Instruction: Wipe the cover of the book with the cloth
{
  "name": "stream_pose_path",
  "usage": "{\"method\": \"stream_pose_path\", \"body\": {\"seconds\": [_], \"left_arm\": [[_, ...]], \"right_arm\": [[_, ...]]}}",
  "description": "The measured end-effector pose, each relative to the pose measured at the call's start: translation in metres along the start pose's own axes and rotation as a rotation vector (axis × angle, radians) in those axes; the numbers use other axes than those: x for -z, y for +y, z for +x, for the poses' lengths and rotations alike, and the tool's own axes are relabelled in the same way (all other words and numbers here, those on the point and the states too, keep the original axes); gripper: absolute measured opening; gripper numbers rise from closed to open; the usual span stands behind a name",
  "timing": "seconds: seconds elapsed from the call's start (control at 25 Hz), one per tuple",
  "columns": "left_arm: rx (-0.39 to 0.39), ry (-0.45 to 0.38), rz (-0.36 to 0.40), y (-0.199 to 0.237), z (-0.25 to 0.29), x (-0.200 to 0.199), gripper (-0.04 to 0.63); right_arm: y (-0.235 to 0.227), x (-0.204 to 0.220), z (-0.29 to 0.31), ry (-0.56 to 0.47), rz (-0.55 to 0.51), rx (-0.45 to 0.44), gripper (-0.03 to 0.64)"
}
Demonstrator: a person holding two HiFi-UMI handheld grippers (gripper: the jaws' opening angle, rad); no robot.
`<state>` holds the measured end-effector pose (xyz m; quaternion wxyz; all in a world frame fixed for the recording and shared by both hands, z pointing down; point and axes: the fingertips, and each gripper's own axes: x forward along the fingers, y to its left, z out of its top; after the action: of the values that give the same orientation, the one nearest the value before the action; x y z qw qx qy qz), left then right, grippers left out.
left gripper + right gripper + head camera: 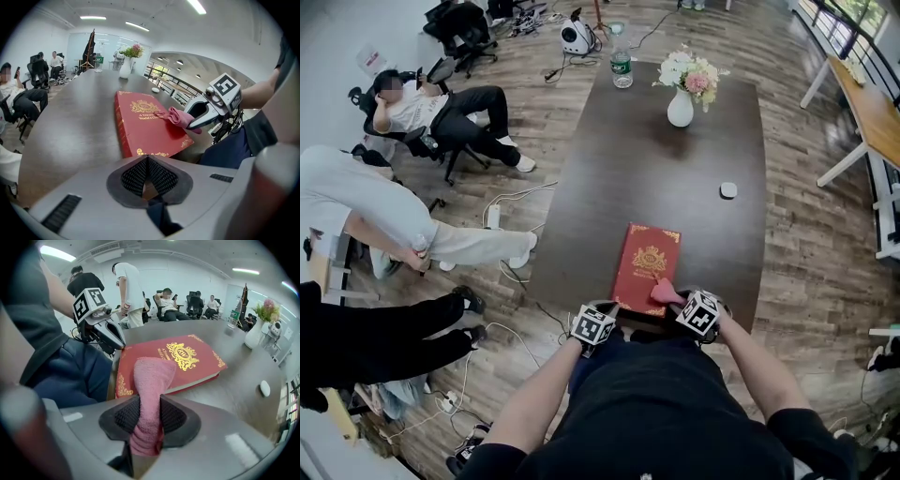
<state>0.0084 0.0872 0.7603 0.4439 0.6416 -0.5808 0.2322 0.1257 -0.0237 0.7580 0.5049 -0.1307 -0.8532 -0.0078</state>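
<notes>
The right gripper (149,414) jaws clamp the pink cloth (151,376); its free end rests on the near right corner of the red book (643,262); the left gripper (147,171) jaws are together, empty, just beside the book's near left corner; nothing pins the book, so wiping may shove it; the gold title partly reads "World's Cl…".

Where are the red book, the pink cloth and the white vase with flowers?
red book (639,272), head view, the middle of its cover.
pink cloth (152,376), right gripper view, the end lying on the book.
white vase (681,110), head view, its round body.
</notes>
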Motion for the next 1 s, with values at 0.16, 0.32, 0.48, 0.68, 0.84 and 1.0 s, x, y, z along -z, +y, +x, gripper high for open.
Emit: {"method": "stream_pose_path", "body": {"seconds": [0.16,0.32,0.48,0.68,0.84,1.0], "left_arm": [[-0.003,-0.006,0.003,0.000,0.000,0.000,-0.005],[0.000,-0.011,-0.004,0.001,0.001,0.002,-0.005],[0.000,-0.009,-0.008,0.001,-0.001,0.002,-0.005],[0.003,-0.009,-0.018,0.001,-0.001,0.003,-0.005],[0.008,-0.010,-0.031,0.001,0.000,0.004,-0.005],[0.015,-0.013,-0.042,0.001,-0.001,0.003,-0.005]], "right_arm": [[0.008,-0.025,0.004,-0.022,-0.028,-0.021,0.120],[0.019,-0.054,0.018,-0.046,-0.064,-0.049,0.120],[0.034,-0.086,0.031,-0.064,-0.100,-0.084,0.120],[0.043,-0.106,0.049,-0.065,-0.123,-0.107,0.120],[0.047,-0.117,0.057,-0.064,-0.130,-0.117,0.120],[0.052,-0.130,0.065,-0.069,-0.144,-0.129,0.120]]}}
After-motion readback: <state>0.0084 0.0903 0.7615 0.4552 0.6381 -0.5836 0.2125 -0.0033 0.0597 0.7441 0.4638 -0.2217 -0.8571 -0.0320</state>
